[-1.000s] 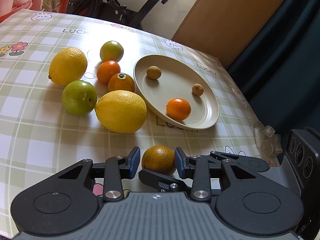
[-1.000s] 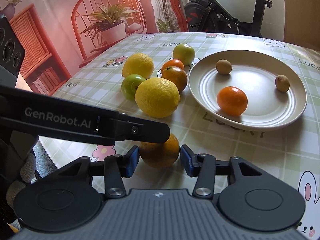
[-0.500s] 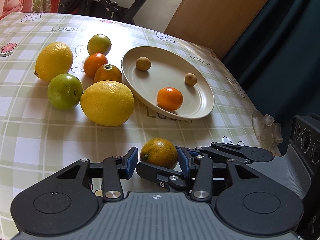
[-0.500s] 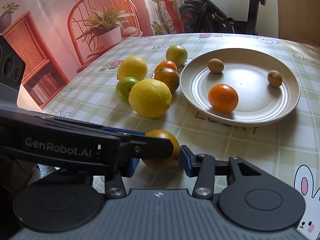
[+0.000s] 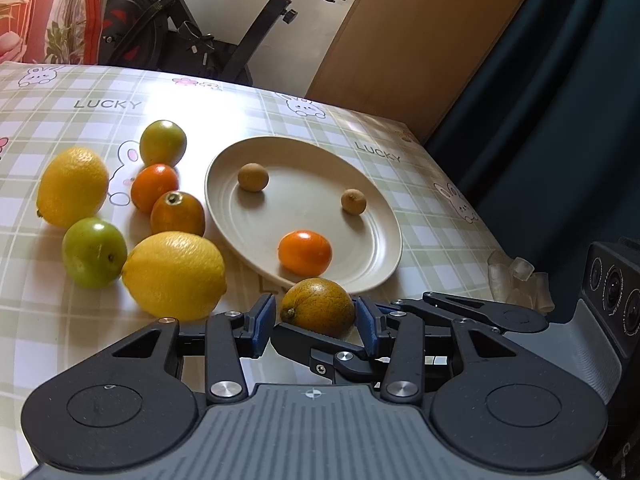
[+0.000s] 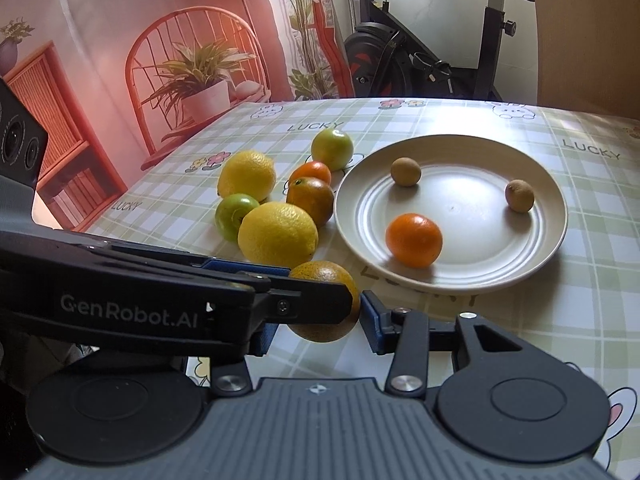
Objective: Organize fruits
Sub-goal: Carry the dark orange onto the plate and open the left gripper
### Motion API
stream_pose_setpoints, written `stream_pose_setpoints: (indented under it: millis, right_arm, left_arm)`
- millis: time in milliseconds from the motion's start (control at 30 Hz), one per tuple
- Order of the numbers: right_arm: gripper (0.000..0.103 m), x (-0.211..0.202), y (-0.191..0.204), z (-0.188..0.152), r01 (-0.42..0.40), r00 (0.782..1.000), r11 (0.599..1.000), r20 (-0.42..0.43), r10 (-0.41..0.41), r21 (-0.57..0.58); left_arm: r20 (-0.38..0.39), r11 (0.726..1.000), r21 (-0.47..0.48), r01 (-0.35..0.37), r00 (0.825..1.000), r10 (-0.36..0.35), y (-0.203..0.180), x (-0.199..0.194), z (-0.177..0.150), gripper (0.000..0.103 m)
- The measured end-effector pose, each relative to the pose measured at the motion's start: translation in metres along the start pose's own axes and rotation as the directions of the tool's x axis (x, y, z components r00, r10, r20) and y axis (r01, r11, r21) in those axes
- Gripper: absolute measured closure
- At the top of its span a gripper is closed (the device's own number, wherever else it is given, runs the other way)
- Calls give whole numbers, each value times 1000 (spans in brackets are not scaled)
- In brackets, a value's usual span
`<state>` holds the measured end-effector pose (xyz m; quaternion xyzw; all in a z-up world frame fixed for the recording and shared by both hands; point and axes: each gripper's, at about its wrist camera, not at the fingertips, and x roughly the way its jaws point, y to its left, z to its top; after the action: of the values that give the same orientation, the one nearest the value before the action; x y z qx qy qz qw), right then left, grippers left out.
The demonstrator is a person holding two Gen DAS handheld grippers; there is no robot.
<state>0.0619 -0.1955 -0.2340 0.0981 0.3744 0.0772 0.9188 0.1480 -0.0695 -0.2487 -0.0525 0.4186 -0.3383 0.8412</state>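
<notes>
The left gripper (image 5: pixel 316 322) fills the bottom of its view. Its blue jaws stand a little apart around the speckled brownish-orange round fruit (image 5: pixel 318 306), with thin gaps on both sides. In the right view, the right gripper (image 6: pixel 318 328) is around that fruit too. A black arm hides one jaw, so I cannot tell if it squeezes. Farther up sits the cream round plate (image 6: pixel 460 286).
</notes>
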Motion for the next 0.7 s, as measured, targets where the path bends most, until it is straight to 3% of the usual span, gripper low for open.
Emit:
stream_pose_setpoints:
  millis: [233,700]
  right_arm:
    - [57,-4,-33,16,15,999,997,32,-17,76]
    - [57,29,-67,45,33,999,996,17,-35,81]
  left_arm:
    - [-18,998,56,-10,1000,11,-18,25,23,56]
    - [-52,998,-20,-61,997,60,-1,65,66,56]
